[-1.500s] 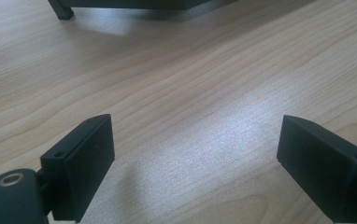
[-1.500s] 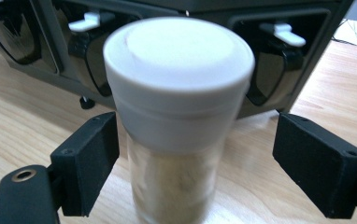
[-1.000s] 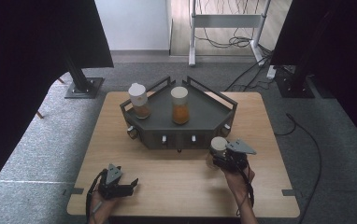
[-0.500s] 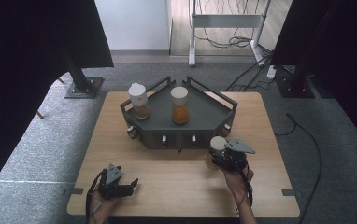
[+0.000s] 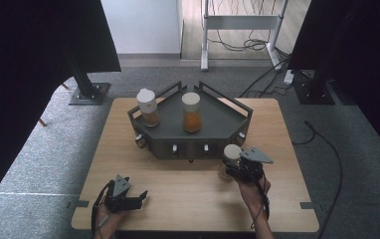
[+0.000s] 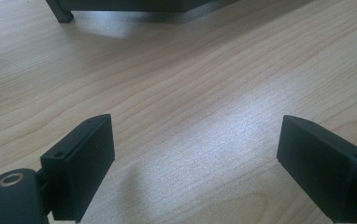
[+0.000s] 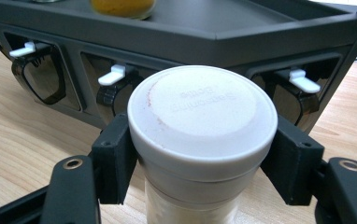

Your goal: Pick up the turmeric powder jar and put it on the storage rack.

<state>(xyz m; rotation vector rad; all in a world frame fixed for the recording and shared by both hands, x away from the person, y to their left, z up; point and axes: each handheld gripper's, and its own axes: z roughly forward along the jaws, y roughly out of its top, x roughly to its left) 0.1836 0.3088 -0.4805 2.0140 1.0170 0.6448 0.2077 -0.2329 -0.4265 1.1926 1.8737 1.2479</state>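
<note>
Grey carpet surrounds a pale wooden tabletop, with black curtains at 9 and 3 o'clock and a white stand with cables at 12; a dark grey rack sits toward 12 o'clock on the tabletop, with white levers along its front face; two white-lidded jars stand on its top, one with brownish contents at 10 o'clock, one with orange contents near the middle. The right claw, at 4 o'clock just in front of the rack, is clamped on a third jar just below its white lid, the jar upright on the tabletop; the left claw, at 7 o'clock, hangs over bare wood with its jaws spread wide and nothing between them.
</note>
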